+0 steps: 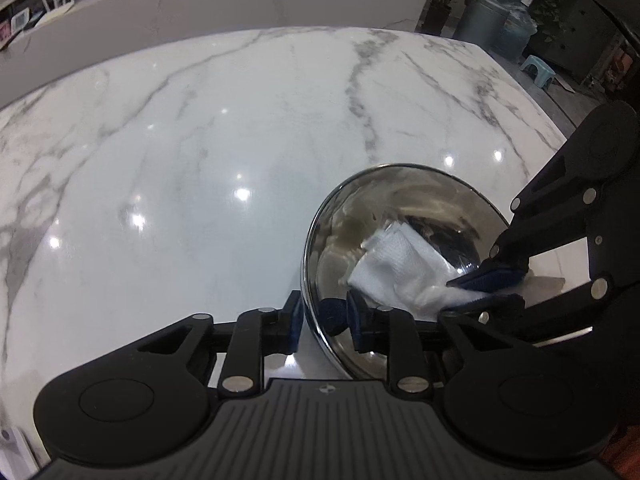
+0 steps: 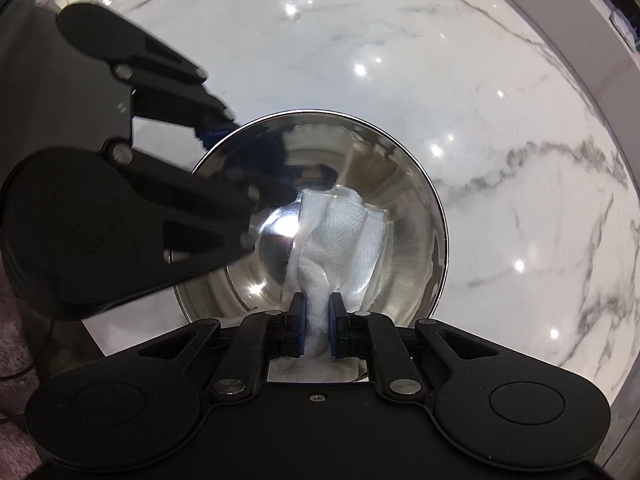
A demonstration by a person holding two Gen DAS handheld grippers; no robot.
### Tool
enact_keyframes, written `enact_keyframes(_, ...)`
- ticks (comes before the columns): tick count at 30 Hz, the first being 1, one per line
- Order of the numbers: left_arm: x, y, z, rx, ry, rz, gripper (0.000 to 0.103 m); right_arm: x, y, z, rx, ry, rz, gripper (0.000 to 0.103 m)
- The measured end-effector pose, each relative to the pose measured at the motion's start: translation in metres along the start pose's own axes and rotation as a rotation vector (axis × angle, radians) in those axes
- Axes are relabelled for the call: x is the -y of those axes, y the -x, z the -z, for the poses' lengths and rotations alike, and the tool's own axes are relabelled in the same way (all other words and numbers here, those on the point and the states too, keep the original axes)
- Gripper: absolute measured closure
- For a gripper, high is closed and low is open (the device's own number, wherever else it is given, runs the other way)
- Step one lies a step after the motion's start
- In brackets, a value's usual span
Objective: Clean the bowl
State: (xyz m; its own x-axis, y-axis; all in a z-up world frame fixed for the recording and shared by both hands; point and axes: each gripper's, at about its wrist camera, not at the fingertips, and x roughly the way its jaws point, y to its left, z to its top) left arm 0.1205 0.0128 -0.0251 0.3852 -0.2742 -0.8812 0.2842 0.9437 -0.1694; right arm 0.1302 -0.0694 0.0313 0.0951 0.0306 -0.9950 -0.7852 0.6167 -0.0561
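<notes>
On the white marble table [image 1: 200,140] the steel bowl [image 1: 400,200] is sitting near its right edge. The left gripper [image 1: 324,316] is bracing the rim, jaws narrowly parted astride it. The right gripper [image 2: 316,324], jaws pinching a white cloth [image 2: 340,232], should be sweeping the inner wall under steady pressure.
</notes>
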Motion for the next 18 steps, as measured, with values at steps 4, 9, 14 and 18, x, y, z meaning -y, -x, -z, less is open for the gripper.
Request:
enact_keyframes(4, -0.004, 0.003, 0.002, -0.012, 0.019, 0.017, 0.074, 0.005, 0.004, 0.002, 0.004, -0.057, -0.019, 0.093)
enact_keyframes(9, -0.001, 0.004, 0.005, -0.026, -0.002, 0.022, 0.074, 0.011, 0.008, 0.007, 0.002, -0.133, -0.055, 0.093)
enact_keyframes(14, -0.002, 0.006, 0.006, -0.031, -0.007, 0.023, 0.074, 0.021, 0.012, 0.015, 0.000, -0.272, -0.187, 0.093)
enact_keyframes(18, 0.000, 0.005, 0.007, -0.036, -0.021, 0.021, 0.075, 0.029, 0.014, 0.023, 0.015, -0.367, -0.276, 0.094)
